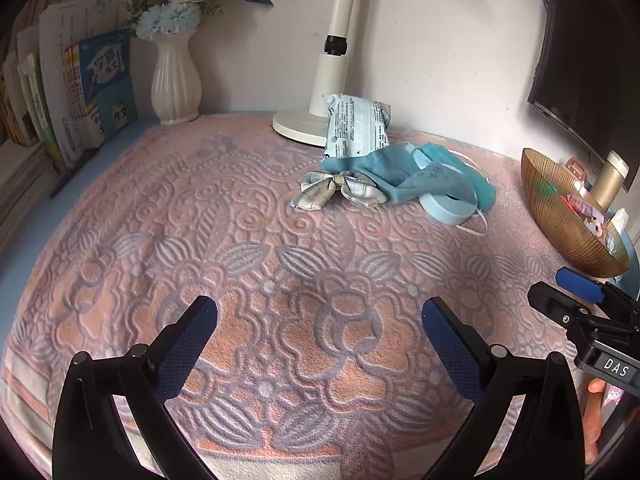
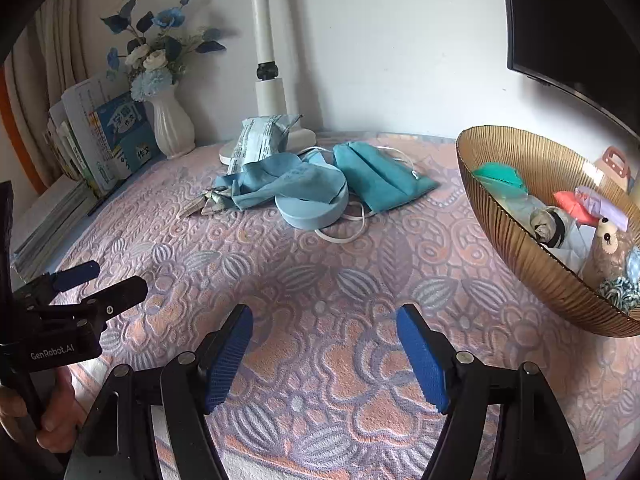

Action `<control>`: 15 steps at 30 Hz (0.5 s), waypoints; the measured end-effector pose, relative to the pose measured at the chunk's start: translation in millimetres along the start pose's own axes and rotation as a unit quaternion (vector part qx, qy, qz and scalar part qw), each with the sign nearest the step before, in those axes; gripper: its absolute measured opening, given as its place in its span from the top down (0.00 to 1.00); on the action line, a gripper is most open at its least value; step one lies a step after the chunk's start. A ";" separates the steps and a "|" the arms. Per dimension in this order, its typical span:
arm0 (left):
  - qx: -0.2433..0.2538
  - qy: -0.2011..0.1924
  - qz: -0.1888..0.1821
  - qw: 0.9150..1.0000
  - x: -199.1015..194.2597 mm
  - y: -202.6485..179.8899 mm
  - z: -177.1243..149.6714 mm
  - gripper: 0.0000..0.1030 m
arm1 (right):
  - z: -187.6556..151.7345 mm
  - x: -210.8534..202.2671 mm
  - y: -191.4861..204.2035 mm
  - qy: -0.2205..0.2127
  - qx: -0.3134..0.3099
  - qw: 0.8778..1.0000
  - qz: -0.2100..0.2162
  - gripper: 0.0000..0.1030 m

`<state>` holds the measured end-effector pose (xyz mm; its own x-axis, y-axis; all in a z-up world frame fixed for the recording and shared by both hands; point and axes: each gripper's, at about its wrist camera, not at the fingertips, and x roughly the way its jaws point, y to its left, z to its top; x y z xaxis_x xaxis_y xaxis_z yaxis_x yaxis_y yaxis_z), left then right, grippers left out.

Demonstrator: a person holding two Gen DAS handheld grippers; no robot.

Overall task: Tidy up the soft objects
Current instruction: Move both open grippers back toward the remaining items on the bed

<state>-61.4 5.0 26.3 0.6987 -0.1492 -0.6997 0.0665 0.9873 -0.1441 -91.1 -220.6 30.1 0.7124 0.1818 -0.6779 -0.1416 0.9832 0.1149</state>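
Pink towel (image 1: 168,248) covers my worktop. My left tool (image 1: 319,322) is wide open and holds nothing. My right tool (image 2: 325,330) is wide open too, with nothing in it. Both hang over the towel, near its front. At the back I see a small pile: a blue sock (image 2: 280,180), a teal face mask (image 2: 380,176), a checked bow (image 1: 338,190), a wipes pack (image 1: 356,126) and a round blue tape roll (image 2: 312,212). A gold bowl (image 2: 508,240) sits on the right with small things inside.
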 end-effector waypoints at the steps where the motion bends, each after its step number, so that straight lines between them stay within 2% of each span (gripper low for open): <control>1: -0.008 0.004 -0.005 1.000 1.4 3.3 0.0 0.01 | 0.2 1.1 -1.1 0.002 0.004 1.000 -0.001 0.24; 7: -0.047 0.012 -0.022 0.999 5.9 18.4 0.0 0.01 | 0.5 2.8 -0.4 0.005 0.003 1.000 -0.009 0.18; 9: -0.050 0.013 -0.025 0.998 7.4 19.3 0.2 0.01 | 0.5 3.7 0.9 0.005 -0.002 1.000 -0.013 0.15; 15: -0.047 0.015 -0.026 0.998 8.4 17.7 0.1 0.01 | -0.3 5.3 3.8 0.007 -0.008 1.000 -0.022 0.14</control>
<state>-54.3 21.3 18.0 0.6744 -0.2040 -0.7097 0.0344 0.9687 -0.2458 -88.0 -215.9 26.8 0.7084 0.1390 -0.6920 -0.1215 0.9898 0.0744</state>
